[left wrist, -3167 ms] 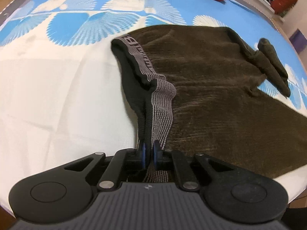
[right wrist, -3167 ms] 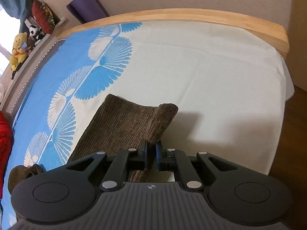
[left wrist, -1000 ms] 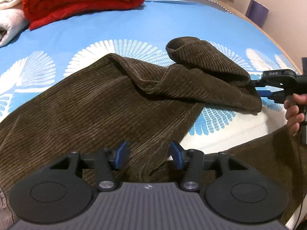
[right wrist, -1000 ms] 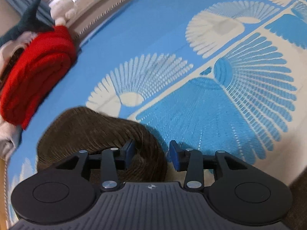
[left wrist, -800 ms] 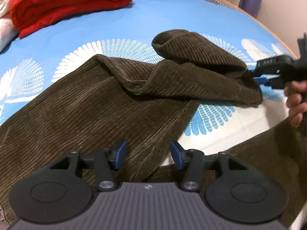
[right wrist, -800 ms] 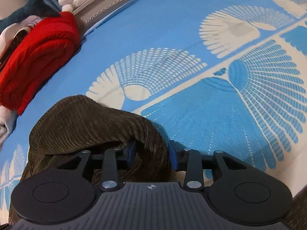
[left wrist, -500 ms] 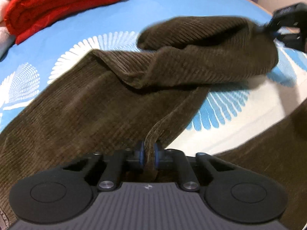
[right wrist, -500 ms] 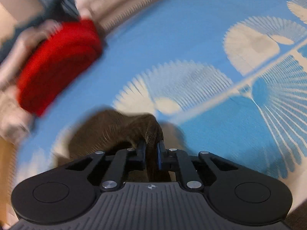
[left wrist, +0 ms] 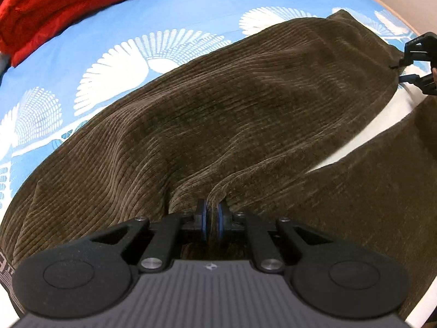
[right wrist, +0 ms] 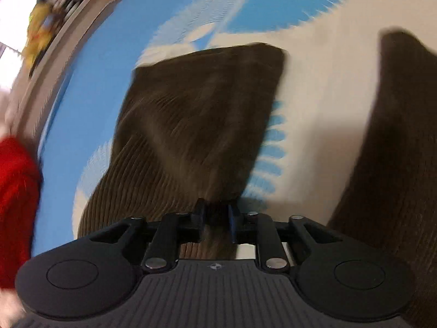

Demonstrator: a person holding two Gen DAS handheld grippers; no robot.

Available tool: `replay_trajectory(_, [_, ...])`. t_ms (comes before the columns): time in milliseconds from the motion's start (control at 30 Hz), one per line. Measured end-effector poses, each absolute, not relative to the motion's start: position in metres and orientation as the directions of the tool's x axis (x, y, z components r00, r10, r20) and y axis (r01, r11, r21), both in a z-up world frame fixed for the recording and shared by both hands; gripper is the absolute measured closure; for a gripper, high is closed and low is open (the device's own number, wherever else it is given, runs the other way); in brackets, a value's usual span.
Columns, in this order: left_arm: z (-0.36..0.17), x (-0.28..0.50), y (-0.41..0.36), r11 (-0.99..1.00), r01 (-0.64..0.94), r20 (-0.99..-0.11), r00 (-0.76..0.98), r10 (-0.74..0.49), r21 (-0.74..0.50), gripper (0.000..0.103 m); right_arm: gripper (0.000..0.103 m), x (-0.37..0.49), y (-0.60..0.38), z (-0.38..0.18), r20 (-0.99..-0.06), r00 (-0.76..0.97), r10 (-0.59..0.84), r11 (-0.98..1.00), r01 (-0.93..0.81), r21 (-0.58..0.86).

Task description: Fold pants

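Nearest you, your left hand-held gripper (left wrist: pixel 212 220) is clamped tight on a pinched ridge of the brown corduroy pants (left wrist: pixel 218 114), its blue pads pressing the fabric from both sides. From there one leg stretches away across the bed sheet (left wrist: pixel 191 2), blue with white fan prints, while the other leg lies to the right with a pale strip of sheet between them. Your right hand-held gripper (right wrist: pixel 215 216) sits at the far end of the stretched leg; its jaws are opening, with cloth between them, though the blur hides whether the pads press on it. Farthest off, a red blanket (left wrist: pixel 68 0) lies folded near the sheet's edge.
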State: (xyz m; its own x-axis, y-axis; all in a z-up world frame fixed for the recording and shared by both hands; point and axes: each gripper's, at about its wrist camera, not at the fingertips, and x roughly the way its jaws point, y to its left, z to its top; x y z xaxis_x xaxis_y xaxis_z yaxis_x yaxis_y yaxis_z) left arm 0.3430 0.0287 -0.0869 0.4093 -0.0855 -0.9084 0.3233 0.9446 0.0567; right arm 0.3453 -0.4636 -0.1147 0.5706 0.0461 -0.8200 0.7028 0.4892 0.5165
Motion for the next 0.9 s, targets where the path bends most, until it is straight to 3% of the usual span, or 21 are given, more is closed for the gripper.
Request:
replay_trajectory(233, [-0.088,0.34,0.02,0.918,0.389,-0.94,0.334,-0.067,0.073,0.094,0.07,0.338,-0.527,-0.124,-0.731,0.679,-0.071,0.394,0.692,0.604])
replay_trajectory(467, [-0.082,0.344,0.019,0.906,0.414,-0.948,0.313,-0.055,0.084,0.094,0.07,0.345,-0.552,-0.136,-0.684,0.725,-0.082,0.382,0.657,0.65])
replay_trajectory(500, [-0.083,0.344,0.018,0.906,0.414,-0.948,0.314,-0.053,0.086,0.094,0.072,0.347,-0.553,-0.136,-0.685,0.724,-0.083,0.402,0.653,0.642])
replay_trajectory(533, [-0.083,0.343,0.018,0.906,0.414,-0.947,0.316,-0.051,0.089,0.094,0.082,0.35,-0.553,-0.136,-0.687,0.721,-0.088,0.42,0.653,0.631])
replay_trajectory(667, [-0.084,0.341,0.018,0.905,0.414,-0.943,0.329,-0.048,0.098,0.094,0.093,0.366,-0.551,-0.122,-0.669,0.739,-0.078,0.513,0.605,0.609])
replay_trajectory(733, [-0.085,0.34,0.022,0.911,0.404,-0.941,0.331,-0.065,0.079,0.094,0.095,0.366,-0.545,-0.09,-0.589,0.802,-0.098,0.556,0.535,0.636])
replay_trajectory(800, [-0.083,0.34,0.024,0.914,0.402,-0.94,0.33,-0.086,0.057,0.094,0.095,0.356,-0.529,-0.052,-0.508,0.838,-0.198,0.647,0.502,0.575])
replay_trajectory(833, [-0.082,0.34,0.024,0.912,0.405,-0.94,0.33,-0.086,0.059,0.094,0.095,0.349,-0.524,-0.044,-0.504,0.826,-0.253,0.662,0.527,0.533])
replay_trajectory(900, [-0.082,0.339,0.025,0.908,0.41,-0.941,0.333,-0.067,0.08,0.094,0.095,0.343,-0.526,-0.063,-0.644,0.688,-0.334,0.6,0.682,0.417])
